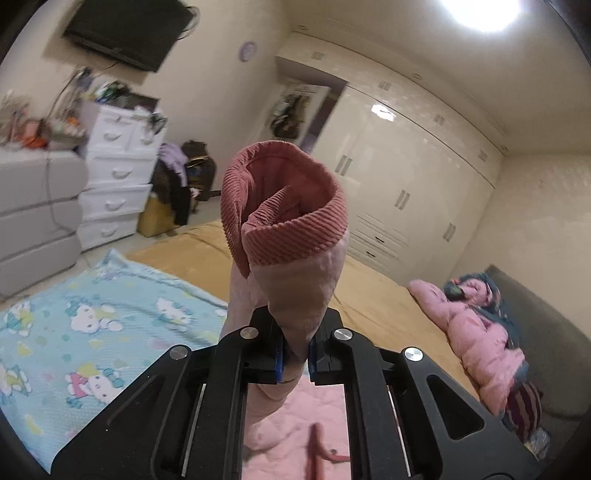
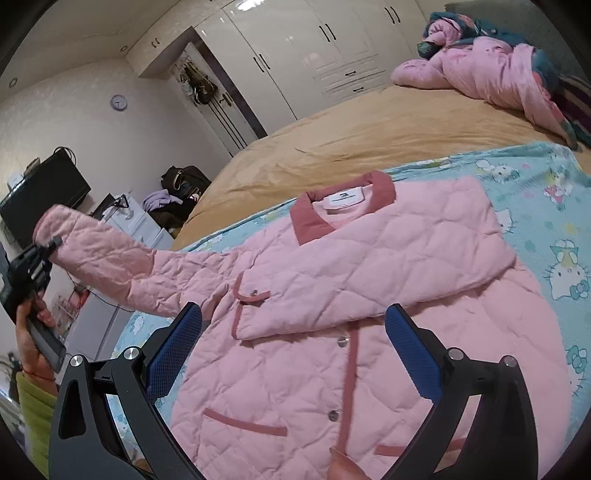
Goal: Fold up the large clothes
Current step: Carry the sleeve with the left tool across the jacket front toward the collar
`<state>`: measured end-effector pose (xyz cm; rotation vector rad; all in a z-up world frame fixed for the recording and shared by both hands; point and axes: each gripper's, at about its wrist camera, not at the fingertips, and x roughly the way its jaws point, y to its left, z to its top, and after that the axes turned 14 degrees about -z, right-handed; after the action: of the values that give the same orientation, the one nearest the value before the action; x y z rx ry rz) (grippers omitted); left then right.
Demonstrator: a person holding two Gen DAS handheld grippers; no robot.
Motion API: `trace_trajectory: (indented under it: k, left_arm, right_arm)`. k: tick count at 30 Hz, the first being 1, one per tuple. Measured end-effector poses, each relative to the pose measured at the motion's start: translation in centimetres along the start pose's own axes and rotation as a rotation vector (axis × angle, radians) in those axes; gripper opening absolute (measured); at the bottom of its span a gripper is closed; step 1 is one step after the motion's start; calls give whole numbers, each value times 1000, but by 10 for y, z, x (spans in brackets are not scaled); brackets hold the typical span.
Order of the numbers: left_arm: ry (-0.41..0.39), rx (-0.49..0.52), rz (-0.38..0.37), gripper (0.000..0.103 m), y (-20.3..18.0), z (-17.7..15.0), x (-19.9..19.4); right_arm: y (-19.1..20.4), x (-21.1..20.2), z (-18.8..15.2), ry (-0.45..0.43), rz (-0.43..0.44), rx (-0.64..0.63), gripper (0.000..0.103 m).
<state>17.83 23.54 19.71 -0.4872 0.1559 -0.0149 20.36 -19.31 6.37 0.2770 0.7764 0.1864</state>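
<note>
A pink quilted jacket (image 2: 332, 288) with dark pink collar and trim lies front up on a blue cartoon-print blanket (image 2: 546, 229) on the bed. Its right sleeve is folded across the chest. My left gripper (image 1: 295, 350) is shut on the other sleeve (image 1: 295, 295) near its dark pink corduroy cuff (image 1: 284, 206) and holds it up in the air; it shows in the right wrist view (image 2: 51, 245) at the left with the sleeve (image 2: 122, 258) stretched out. My right gripper (image 2: 293, 350) is open and empty, hovering above the jacket's button front.
The bed has a tan sheet (image 2: 351, 129). A heap of pink and dark clothes (image 2: 498, 66) lies by the headboard. White wardrobes (image 1: 406, 177), a white drawer chest (image 1: 118, 173) and a wall television (image 1: 125, 33) stand around the room.
</note>
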Motion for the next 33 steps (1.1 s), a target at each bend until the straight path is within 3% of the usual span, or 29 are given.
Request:
trace_trajectory:
  k: [16, 33]
  left_arm:
    - [126, 127, -140, 3, -124, -38, 53]
    - [301, 175, -259, 3, -191, -124, 112]
  right_arm:
    - [-72, -36, 10, -73, 15, 70, 99]
    - [-148, -39, 5, -90, -36, 208, 99]
